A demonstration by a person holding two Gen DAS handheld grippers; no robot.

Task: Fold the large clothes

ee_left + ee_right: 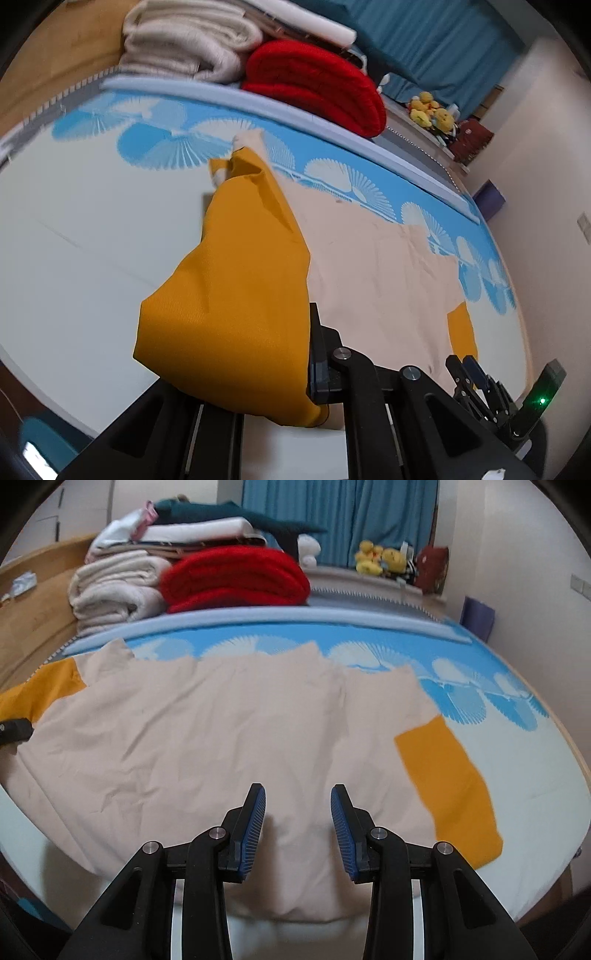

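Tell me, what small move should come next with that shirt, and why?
Probably carry the orange sleeve inward over the pale shirt. The left tool has it pinched and lifted, while the right tool hangs open over the hem, holding nothing.

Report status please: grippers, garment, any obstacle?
Left gripper shut on orange sleeve, lifted. Right gripper open over beige garment. Nothing in the way.
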